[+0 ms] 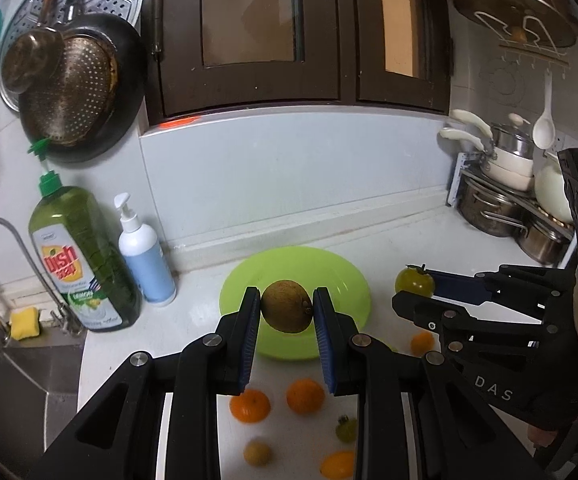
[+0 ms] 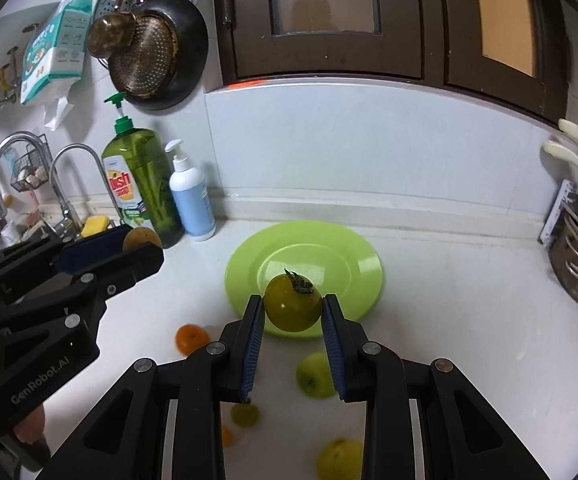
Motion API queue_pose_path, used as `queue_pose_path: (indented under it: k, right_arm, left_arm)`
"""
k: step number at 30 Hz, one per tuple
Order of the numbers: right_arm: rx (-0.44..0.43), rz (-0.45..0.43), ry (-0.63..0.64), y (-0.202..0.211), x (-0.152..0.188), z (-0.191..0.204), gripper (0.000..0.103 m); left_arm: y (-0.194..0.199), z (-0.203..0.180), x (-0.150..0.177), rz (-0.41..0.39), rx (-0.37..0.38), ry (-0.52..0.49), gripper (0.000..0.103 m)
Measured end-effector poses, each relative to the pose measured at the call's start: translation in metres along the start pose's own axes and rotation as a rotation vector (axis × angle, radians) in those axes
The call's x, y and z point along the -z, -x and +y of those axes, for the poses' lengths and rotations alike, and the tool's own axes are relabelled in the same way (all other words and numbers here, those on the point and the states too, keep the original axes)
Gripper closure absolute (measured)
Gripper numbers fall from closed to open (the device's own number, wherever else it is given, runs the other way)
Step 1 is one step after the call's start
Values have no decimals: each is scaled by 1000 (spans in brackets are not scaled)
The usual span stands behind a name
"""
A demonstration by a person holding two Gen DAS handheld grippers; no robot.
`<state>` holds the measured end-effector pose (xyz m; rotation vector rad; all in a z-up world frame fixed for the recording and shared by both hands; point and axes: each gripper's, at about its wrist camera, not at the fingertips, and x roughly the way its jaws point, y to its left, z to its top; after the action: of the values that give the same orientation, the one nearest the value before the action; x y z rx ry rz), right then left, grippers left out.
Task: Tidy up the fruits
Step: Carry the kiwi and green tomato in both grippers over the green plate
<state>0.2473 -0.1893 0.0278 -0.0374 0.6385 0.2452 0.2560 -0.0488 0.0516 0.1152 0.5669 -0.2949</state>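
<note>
My left gripper (image 1: pixel 287 308) is shut on a brown round fruit (image 1: pixel 287 306) and holds it above the near edge of the bare lime-green plate (image 1: pixel 329 268). My right gripper (image 2: pixel 293 308) is shut on a yellow-green tomato (image 2: pixel 292 304) with a dark stem, above the plate's (image 2: pixel 353 264) near rim. The right gripper also shows in the left wrist view (image 1: pixel 415 292), right of the plate, and the left gripper in the right wrist view (image 2: pixel 137 246), left of it. Several oranges (image 1: pixel 305 395) and yellow-green fruits (image 2: pixel 315 374) lie loose on the white counter below the grippers.
A green dish-soap bottle (image 1: pixel 85 256) and a white pump bottle (image 1: pixel 145 252) stand left of the plate by the sink and tap (image 1: pixel 5 240). Stacked pots (image 1: pixel 505 196) sit at the right. Pans hang on the wall at the upper left (image 1: pixel 69 84).
</note>
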Motion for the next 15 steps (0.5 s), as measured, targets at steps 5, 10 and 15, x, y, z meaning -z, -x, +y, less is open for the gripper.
queue_pose_path:
  k: [5,10,15]
  right_arm:
    - [1,23,5,-24,-18,-12,73]
    - [2,52,15,-50,-29,-22,73]
    - [-10,102,18,-82,-36,-35,73]
  left_arm:
    - [-30,4,-13,24,-8,-10,76]
    - [-60,9,-22,60,4,-15,76]
    - [-93,13,-23,121,10,-17,76]
